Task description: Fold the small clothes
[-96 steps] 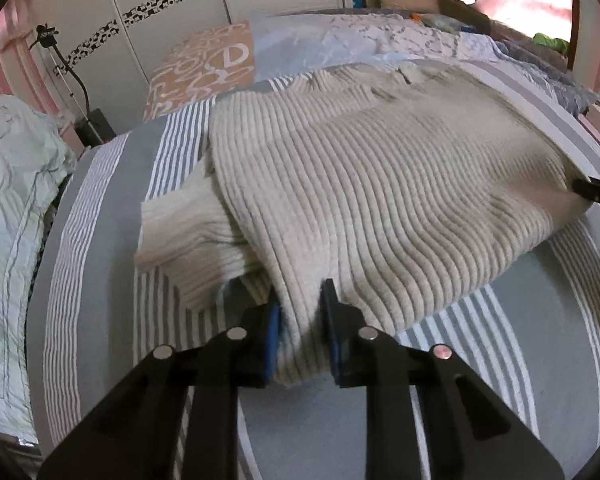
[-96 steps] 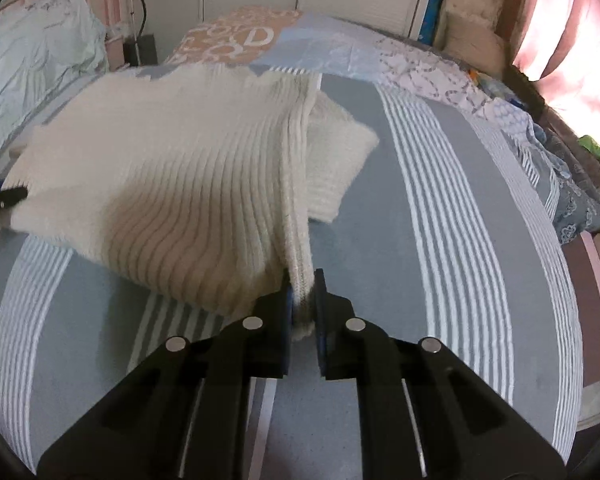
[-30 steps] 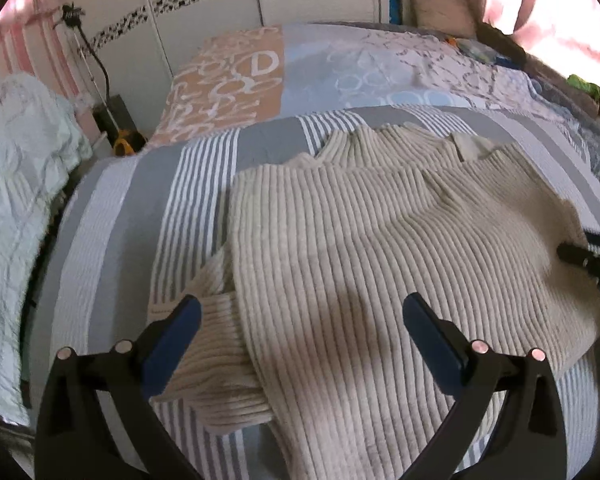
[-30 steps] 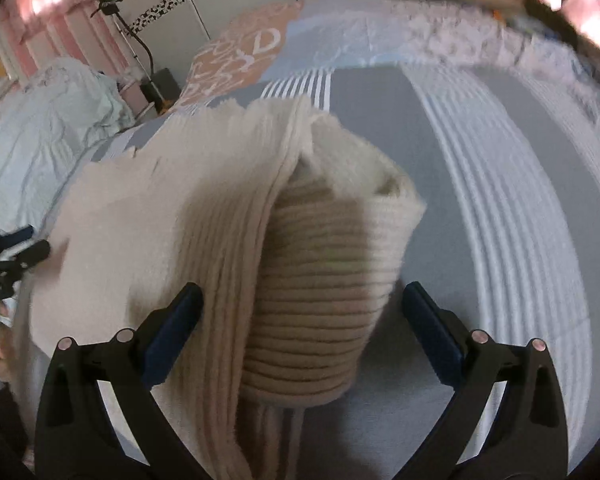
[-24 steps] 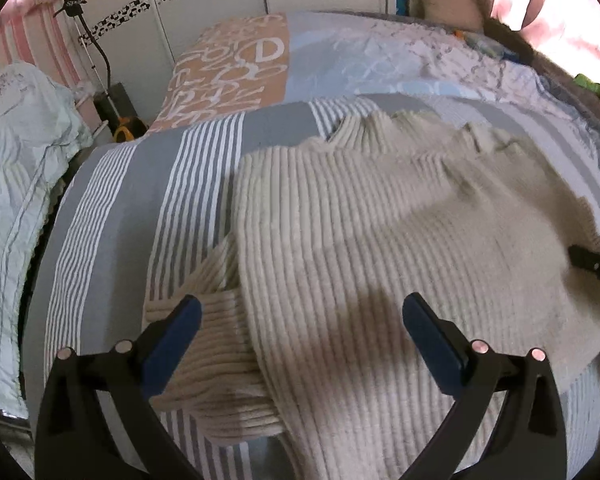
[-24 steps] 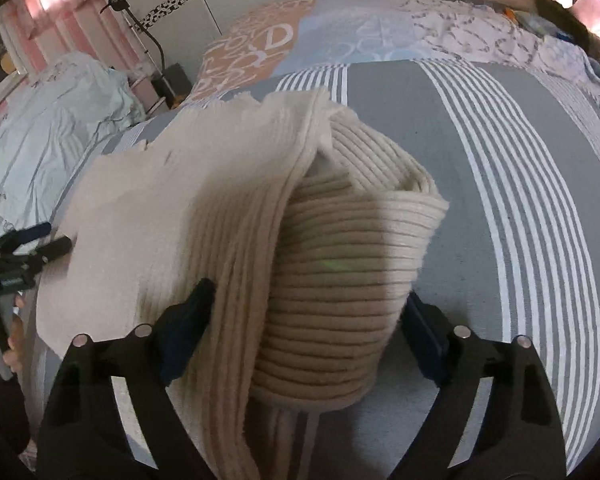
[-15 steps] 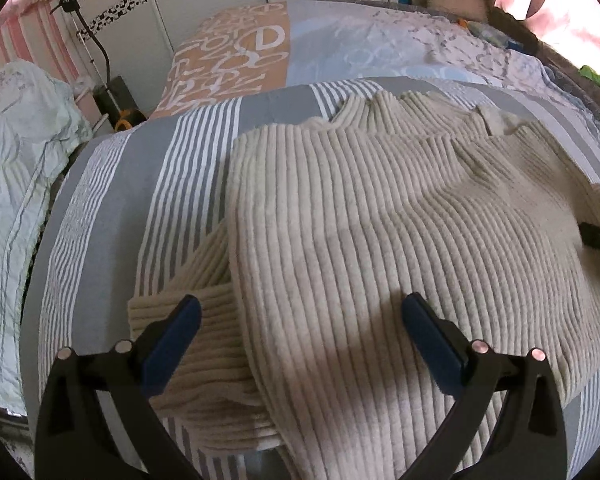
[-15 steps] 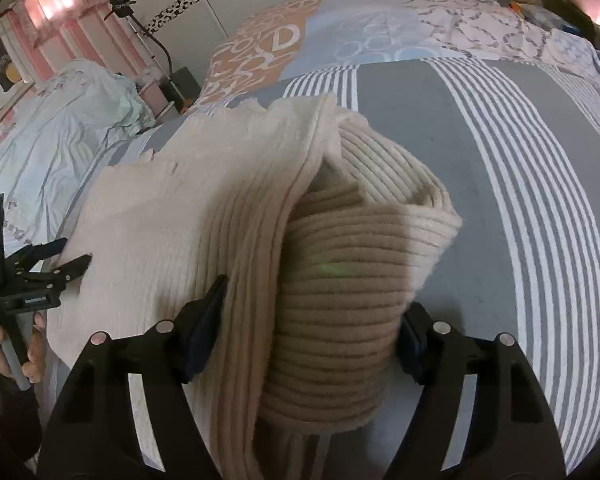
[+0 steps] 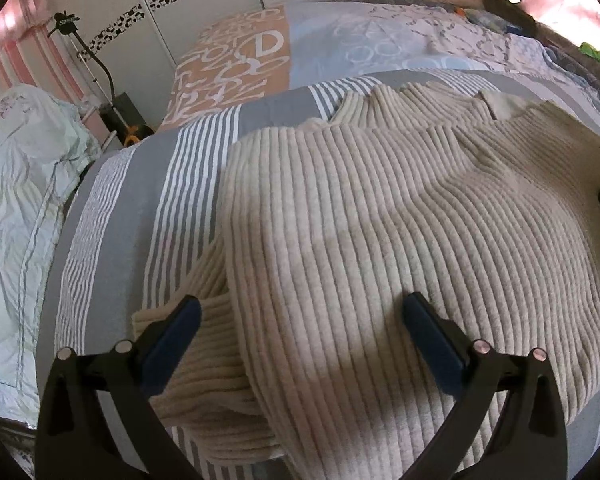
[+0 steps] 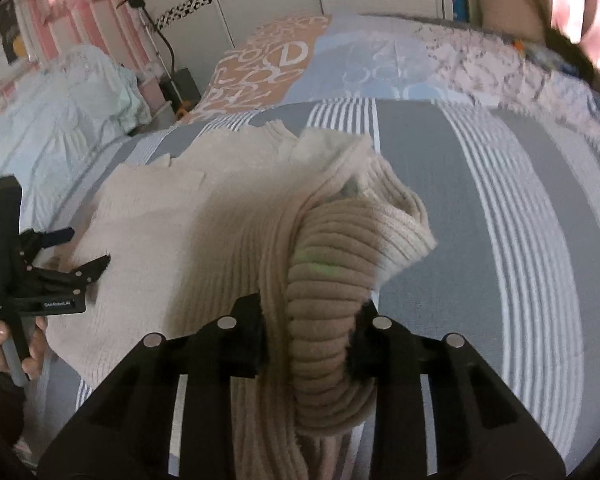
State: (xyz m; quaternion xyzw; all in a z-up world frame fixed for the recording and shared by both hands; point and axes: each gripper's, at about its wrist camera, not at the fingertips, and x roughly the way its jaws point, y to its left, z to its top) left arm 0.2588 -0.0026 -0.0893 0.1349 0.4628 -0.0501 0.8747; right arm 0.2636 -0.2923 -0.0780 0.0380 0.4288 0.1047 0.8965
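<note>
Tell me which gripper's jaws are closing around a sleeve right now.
The right gripper: its jaws flank the bunched sleeve on the sweater's right side. The left gripper hovers wide open, holding nothing.

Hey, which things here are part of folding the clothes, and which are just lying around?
Part of the job:
- cream sweater
- left gripper, open over it
- right gripper, closing around the sleeve

Just lying about:
- striped bedspread
- patterned quilt
- pale green bedding
- black stand
</note>
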